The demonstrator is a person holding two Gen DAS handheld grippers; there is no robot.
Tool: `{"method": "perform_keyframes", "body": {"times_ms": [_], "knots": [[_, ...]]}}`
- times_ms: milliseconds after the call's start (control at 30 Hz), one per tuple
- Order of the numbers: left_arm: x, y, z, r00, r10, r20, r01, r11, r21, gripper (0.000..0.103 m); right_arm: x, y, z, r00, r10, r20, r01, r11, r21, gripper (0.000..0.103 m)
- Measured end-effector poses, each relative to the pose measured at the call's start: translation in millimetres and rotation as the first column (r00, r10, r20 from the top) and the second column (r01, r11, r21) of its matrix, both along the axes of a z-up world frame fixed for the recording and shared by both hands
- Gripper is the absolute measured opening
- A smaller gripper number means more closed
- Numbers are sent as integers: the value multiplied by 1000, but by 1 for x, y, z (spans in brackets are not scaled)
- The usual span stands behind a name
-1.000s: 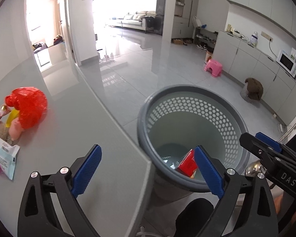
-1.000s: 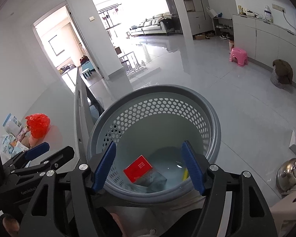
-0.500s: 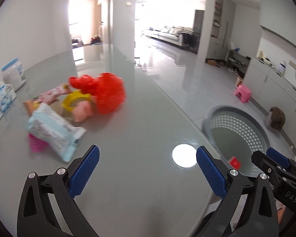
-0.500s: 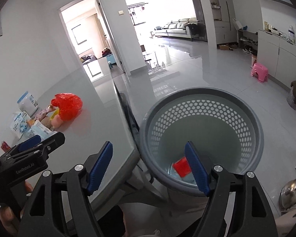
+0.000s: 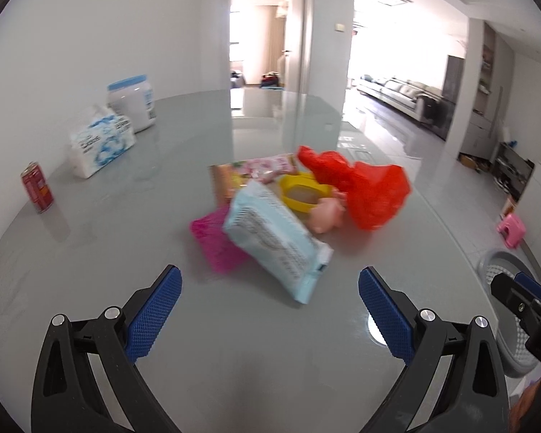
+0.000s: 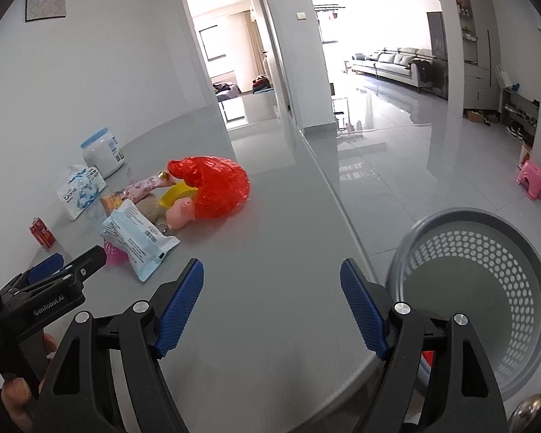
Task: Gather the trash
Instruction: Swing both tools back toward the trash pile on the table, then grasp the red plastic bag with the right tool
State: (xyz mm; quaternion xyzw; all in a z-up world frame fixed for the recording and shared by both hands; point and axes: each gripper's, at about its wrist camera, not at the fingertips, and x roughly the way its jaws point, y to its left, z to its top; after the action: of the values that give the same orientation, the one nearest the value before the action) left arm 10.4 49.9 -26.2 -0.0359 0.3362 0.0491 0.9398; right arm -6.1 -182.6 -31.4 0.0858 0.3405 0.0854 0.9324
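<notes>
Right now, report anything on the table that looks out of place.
A loose heap sits mid-table: a light blue wipes pack lying askew over a pink wrapper, beside a crumpled red plastic bag. Nothing looks spilled or broken.

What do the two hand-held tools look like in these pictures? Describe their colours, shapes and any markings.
Both the left tool and the right tool have black skeletal arms with cut-out openings and silver round bolt heads. Each carries two blue pads with a fine cross-hatched texture. Seen from the right wrist view, the left tool's black body bears white "GenRobot.AI" lettering.
</notes>
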Motion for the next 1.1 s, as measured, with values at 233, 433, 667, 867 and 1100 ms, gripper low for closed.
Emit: {"method": "perform_keyframes", "body": {"times_ms": [233, 433, 667, 867, 1100], "knots": [[6, 30, -6, 997, 76, -17, -76, 997, 4, 97, 43, 29, 0, 998, 66, -3, -66, 998, -11, 75], [14, 41, -8, 996, 89, -25, -89, 996, 9, 97, 82, 52, -3, 996, 91, -14, -91, 996, -21, 77], [22, 40, -10, 997, 75, -19, -75, 997, 9, 97, 124, 74, -15, 994, 95, -60, -98, 994, -47, 77], [29, 37, -13, 997, 70, -15, -70, 997, 30, 97, 156, 88, -24, 990, 94, -108, -101, 993, -65, 77], [32, 42, -16, 997, 70, -26, -70, 998, 1, 97, 182, 96, -34, 988, 74, -139, -87, 992, -92, 77]]}}
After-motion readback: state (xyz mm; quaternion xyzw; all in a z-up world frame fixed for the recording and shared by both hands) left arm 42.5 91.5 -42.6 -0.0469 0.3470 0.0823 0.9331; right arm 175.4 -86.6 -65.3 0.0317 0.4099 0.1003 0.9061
